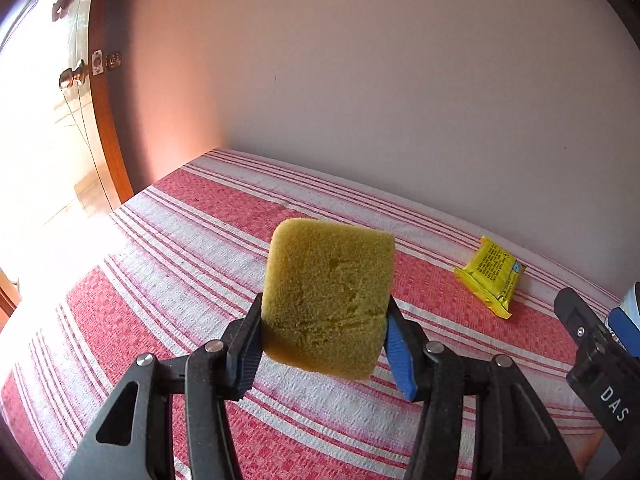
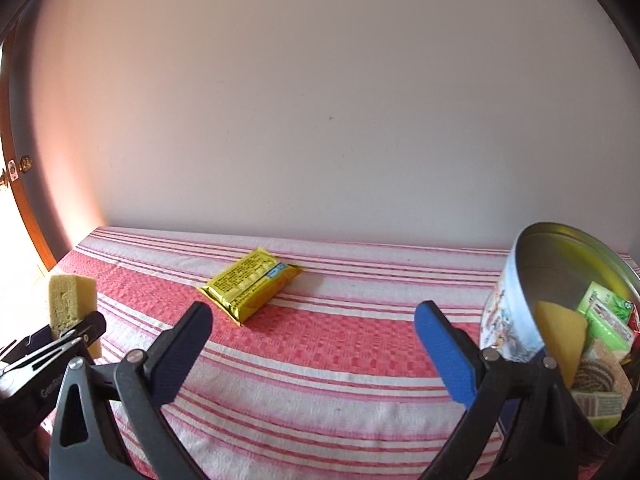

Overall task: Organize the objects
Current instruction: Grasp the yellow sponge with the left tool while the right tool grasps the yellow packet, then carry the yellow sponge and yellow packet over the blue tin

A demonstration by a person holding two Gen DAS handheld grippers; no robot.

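My left gripper (image 1: 324,344) is shut on a yellow sponge (image 1: 328,296) and holds it upright above the striped cloth; the sponge also shows at the far left of the right wrist view (image 2: 70,304). A yellow packet (image 2: 250,284) lies flat on the cloth near the wall, ahead of my right gripper (image 2: 312,340), which is open and empty; the packet also shows in the left wrist view (image 1: 491,276). A round tin (image 2: 516,292) at the right holds another sponge piece, green packets and a jute spool.
A red and white striped cloth (image 2: 320,384) covers the surface, which ends against a plain pink wall (image 2: 320,100). A wooden door frame (image 1: 106,120) with a latch stands at the left. The right gripper's body (image 1: 600,364) shows at the left wrist view's right edge.
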